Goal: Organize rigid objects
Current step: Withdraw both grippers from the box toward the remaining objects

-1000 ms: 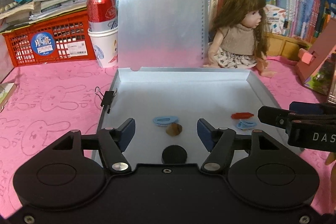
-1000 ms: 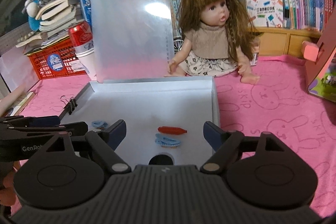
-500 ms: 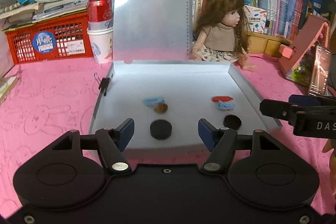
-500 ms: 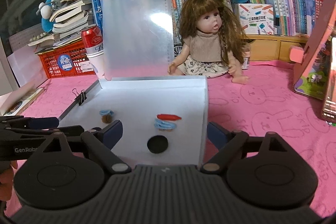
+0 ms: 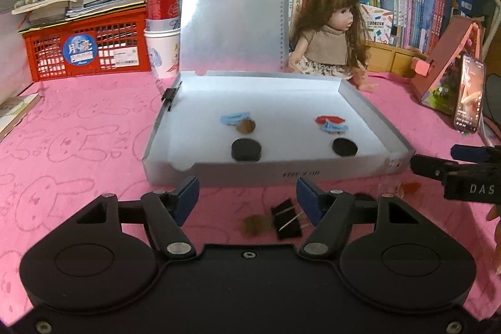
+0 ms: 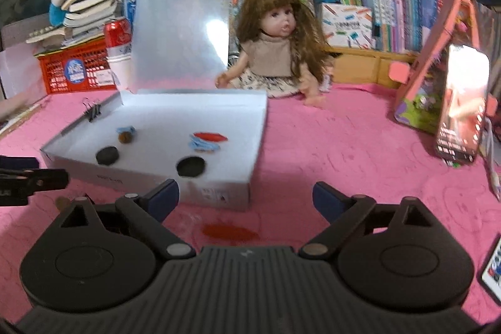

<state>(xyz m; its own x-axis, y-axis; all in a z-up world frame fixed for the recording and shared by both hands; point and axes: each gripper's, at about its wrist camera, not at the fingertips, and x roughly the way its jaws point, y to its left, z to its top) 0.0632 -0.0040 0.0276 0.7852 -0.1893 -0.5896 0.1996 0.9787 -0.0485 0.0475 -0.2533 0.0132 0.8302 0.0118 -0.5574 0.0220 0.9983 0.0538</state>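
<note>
A: Where do things stand for you right now?

B: Your left tongs (image 5: 247,193) are apart and empty, hanging over the pink tabletop (image 5: 78,146) just in front of the white box (image 5: 275,174). Between their tips lie a black binder clip (image 5: 288,223) and a small brown disc (image 5: 257,225), touching or nearly so. Your right tongs (image 6: 245,197) have just been opening and stand wide, nothing between them, above a flat red piece (image 6: 230,231) on the cloth.

A: And what's already sorted?

B: Inside the box you have two black pucks (image 5: 246,149), two blue pieces (image 5: 235,118), a brown disc and a red piece, in two little groups.

A: How will the loose ones handle?

B: They all look light and stiff. The red piece looks thin and lies flat on soft cloth, so you'll likely need to press the tips down on either side of its narrow width. Take the clip across its black body, not the wire handles, which may swing. The disc looks smooth; pinch it across its edge, squarely, or it may squirt out.
</note>
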